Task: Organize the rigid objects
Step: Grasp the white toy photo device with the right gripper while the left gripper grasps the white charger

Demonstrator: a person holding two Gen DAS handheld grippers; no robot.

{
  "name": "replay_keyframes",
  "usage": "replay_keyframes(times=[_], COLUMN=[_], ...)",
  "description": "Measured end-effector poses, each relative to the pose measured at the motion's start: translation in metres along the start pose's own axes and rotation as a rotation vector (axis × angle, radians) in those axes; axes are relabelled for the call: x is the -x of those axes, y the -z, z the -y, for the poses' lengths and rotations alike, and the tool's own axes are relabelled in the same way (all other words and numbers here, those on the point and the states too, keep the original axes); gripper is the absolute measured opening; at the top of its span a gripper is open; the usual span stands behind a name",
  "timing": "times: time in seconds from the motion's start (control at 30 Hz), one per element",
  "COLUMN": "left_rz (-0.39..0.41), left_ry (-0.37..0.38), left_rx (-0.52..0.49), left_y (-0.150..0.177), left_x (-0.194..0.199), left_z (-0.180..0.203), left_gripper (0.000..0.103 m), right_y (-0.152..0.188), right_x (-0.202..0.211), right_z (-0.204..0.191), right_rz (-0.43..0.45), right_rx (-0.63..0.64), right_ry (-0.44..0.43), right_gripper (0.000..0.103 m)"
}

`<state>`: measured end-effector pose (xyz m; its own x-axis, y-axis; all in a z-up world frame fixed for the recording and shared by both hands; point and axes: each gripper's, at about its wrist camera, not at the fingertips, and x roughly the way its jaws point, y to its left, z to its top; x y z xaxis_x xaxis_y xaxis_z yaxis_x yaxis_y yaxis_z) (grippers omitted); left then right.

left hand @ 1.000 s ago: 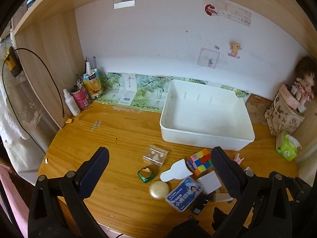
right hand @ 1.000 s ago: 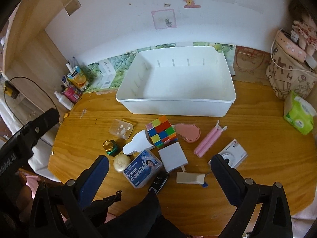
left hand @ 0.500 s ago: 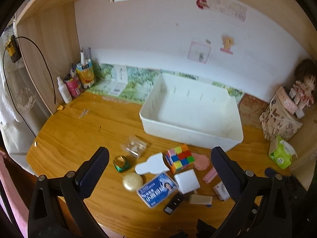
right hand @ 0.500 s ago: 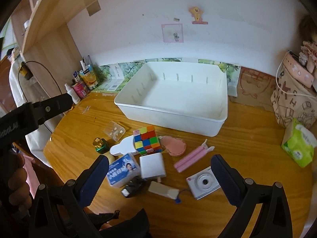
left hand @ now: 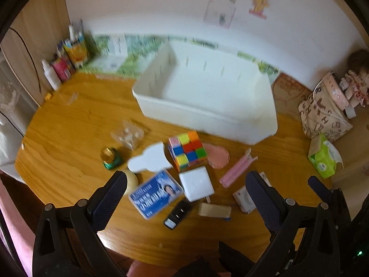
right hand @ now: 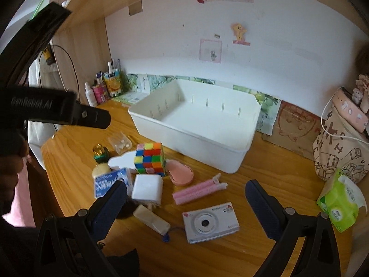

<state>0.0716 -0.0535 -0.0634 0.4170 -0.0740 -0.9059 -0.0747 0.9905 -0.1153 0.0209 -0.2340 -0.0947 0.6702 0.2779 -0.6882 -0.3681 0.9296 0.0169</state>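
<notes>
Clutter, a cube [right hand: 150, 159] and camera [right hand: 210, 222] among it, lies on the wooden table [right hand: 265, 180] before a white bin [right hand: 196, 136] by the wall. Both tools, left [left hand: 184, 192] and right [right hand: 185, 199], hover spread.

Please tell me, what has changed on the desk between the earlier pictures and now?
Only the views shifted: both open tools, left and right, moved, neither holding anything. The white plastic bin, multicoloured puzzle cube and white compact camera kept their places.
</notes>
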Motion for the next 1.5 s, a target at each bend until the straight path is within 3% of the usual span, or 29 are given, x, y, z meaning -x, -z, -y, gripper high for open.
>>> replay_keyframes(times=[0.3, 0.5, 0.7, 0.97, 1.2, 1.5], left_rz=[-0.244, -0.355, -0.469, -0.562, -0.639, -0.64], left_ry=[-0.013, -0.055, -0.08, -0.106, -0.121, -0.138], left_rx=[0.069, 0.073, 0.105, 0.162, 0.221, 0.186], left_y=[-0.001, -0.006, -0.006, -0.012, -0.019, -0.022], left_x=[-0.057, -0.086, -0.116, -0.138, -0.158, -0.162], left_z=[0.005, 0.015, 0.016, 0.01, 0.003, 0.015], left_gripper=[0.102, 0.102, 0.098, 0.097, 0.095, 0.095], right_y=[0.02, 0.032, 0.04, 0.046, 0.049, 0.057], right_x=[-0.021, -0.04, -0.065, -0.093, -0.115, -0.129], right_z=[0.023, 0.039, 0.048, 0.049, 0.043, 0.037], right_rz=[-0.076, -0.142, -0.263, -0.39, -0.48, -0.535], right_rx=[-0.004, -0.016, -0.033, -0.021, 0.054, 0.094], right_ry=[0.013, -0.026, -0.067, -0.108, -0.072, -0.04], right_gripper=[0.103, 0.103, 0.103, 0.103, 0.103, 0.103])
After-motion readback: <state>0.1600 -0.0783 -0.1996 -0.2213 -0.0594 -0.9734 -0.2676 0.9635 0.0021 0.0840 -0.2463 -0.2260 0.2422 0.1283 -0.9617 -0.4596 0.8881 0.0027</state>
